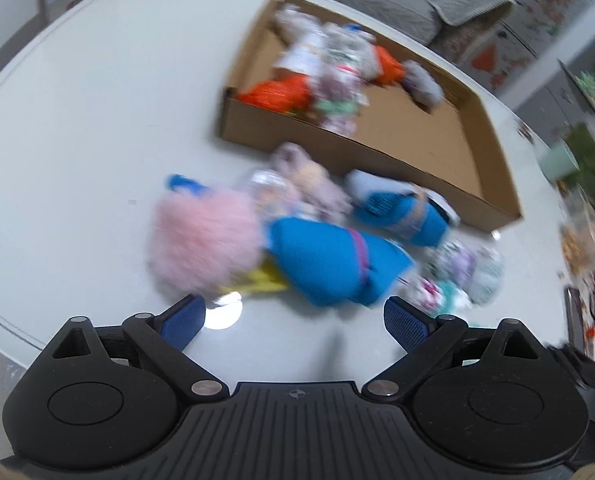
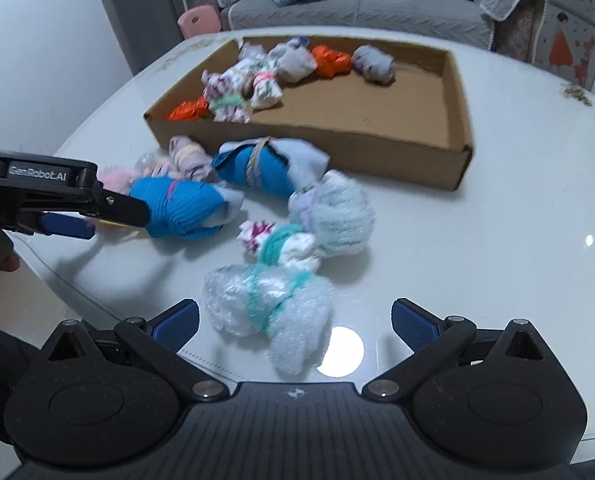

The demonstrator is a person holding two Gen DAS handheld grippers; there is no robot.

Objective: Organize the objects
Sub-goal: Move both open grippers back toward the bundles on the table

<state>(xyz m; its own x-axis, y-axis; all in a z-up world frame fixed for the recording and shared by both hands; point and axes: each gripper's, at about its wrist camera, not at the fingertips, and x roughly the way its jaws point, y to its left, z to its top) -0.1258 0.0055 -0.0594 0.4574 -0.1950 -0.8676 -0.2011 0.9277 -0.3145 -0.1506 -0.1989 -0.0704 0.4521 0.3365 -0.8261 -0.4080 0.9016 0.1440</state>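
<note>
— What is seen of the things to be sorted?

— A cluster of tied cloth bundles is spread on the white table (image 2: 497, 240), just in front of the cardboard box (image 2: 377, 148). Nearest the right gripper (image 2: 295, 322) lies a white fluffy bundle bound with teal yarn (image 2: 269, 300); beyond it a white patterned bundle with a teal tie (image 2: 281, 242) is seen, touching a pale mint and lilac bundle (image 2: 333, 216).

— And the blue ones?

— A blue bundle with a pink band (image 1: 333, 264) is placed at the centre of the left wrist view, beside a pink fluffy bundle (image 1: 205, 244). A second blue bundle, tied with tan cord (image 2: 257, 168), lies just beside the near wall of the box. That left view is blurred, so finer detail cannot be told.

— What is held in the box?

— Several bundles are gathered toward its far left part: orange ones (image 2: 329, 60), white patterned ones (image 2: 253, 80) and a grey one (image 2: 373, 64). The right part of its floor is bare cardboard.

— How are the jaws set?

— The right gripper's jaws are spread wide, nothing being held, over the white fluffy bundle. The left gripper (image 1: 293, 320) is likewise spread apart and empty, pointed at the blue bundle with the pink band; from the right wrist view its tip is seen close against that bundle.

— And further out?

— A grey sofa (image 2: 357, 12) with heaped clothes is seen behind the table.
</note>
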